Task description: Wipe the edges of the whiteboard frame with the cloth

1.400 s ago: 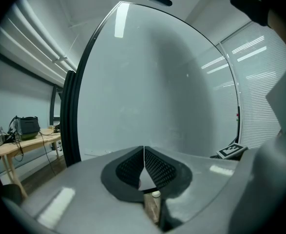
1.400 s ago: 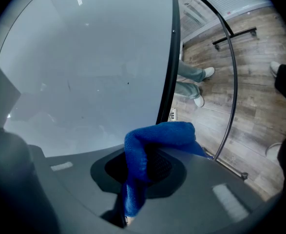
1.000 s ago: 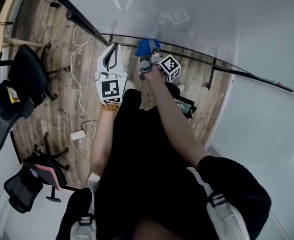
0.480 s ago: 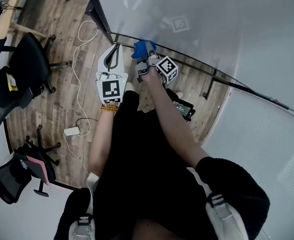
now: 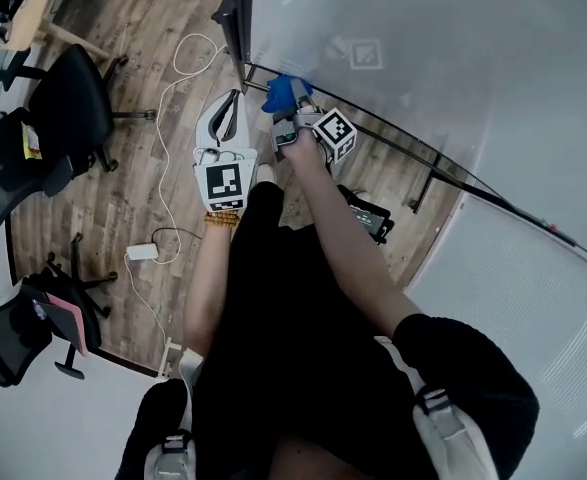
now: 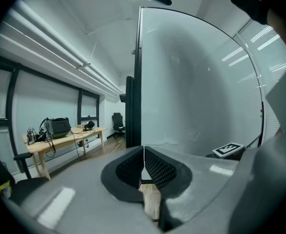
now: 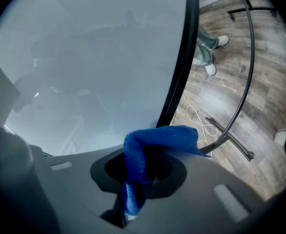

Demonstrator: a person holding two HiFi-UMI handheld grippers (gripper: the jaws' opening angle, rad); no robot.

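Since your right gripper (image 7: 143, 175) is clamped on just a fold of the blue cloth (image 7: 157, 139), that soft, fuzzy bunch could slip out if it drags hard on the thin dark whiteboard frame (image 7: 182, 67) — it's right by the lower corner. Miss that narrow edge and you'd smear the glossy board (image 7: 84, 57) instead. Your left gripper (image 6: 143, 165) is pressed closed on nothing — mind the white cable (image 5: 163, 138) looping on the floor beside you.

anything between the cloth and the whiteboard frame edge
Nothing visible does. The blue cloth, clamped in the right tool, is right up at the whiteboard's dark frame edge; whether it touches yet is unclear.
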